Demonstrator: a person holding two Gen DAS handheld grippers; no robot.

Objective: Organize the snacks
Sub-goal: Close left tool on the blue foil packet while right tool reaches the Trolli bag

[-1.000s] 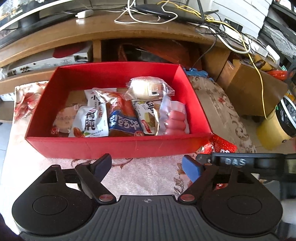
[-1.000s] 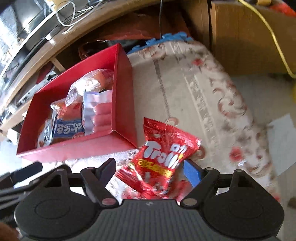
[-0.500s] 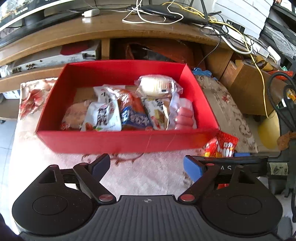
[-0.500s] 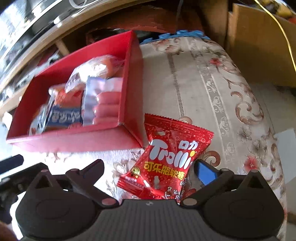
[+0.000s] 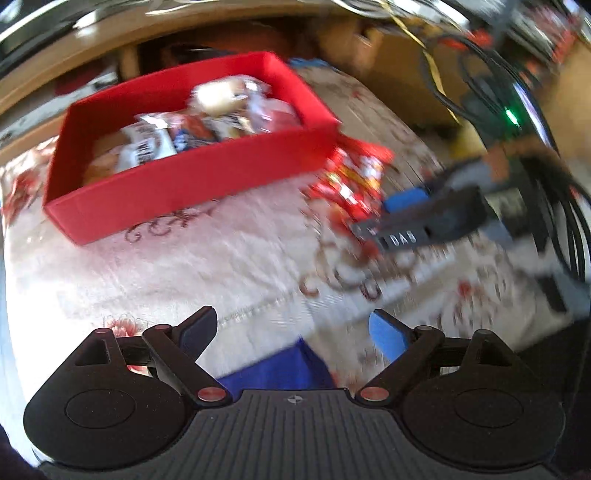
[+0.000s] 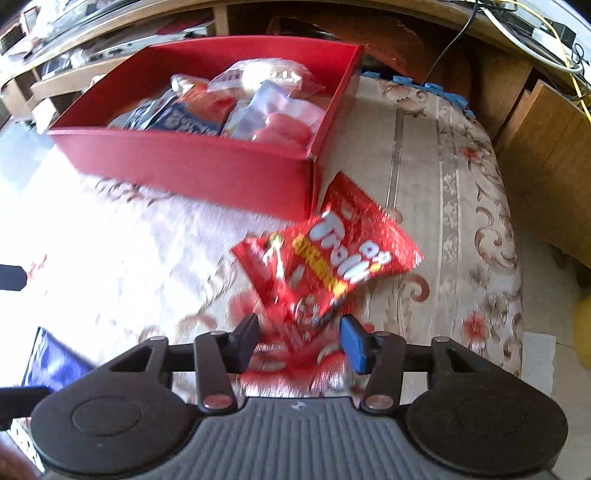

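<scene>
Between my right gripper's (image 6: 297,341) closing jaws: red Trolli bag (image 6: 328,258), pads not pressing. Beyond it: red box (image 6: 207,166). Left gripper (image 5: 295,334) opening, nothing between.

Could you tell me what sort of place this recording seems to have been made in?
Probably a lived-in room at home, perhaps a living room: a low table under a floral tablecloth holds a red box of snacks, behind it runs a wooden shelf unit, and loose cables lie on top.
</scene>
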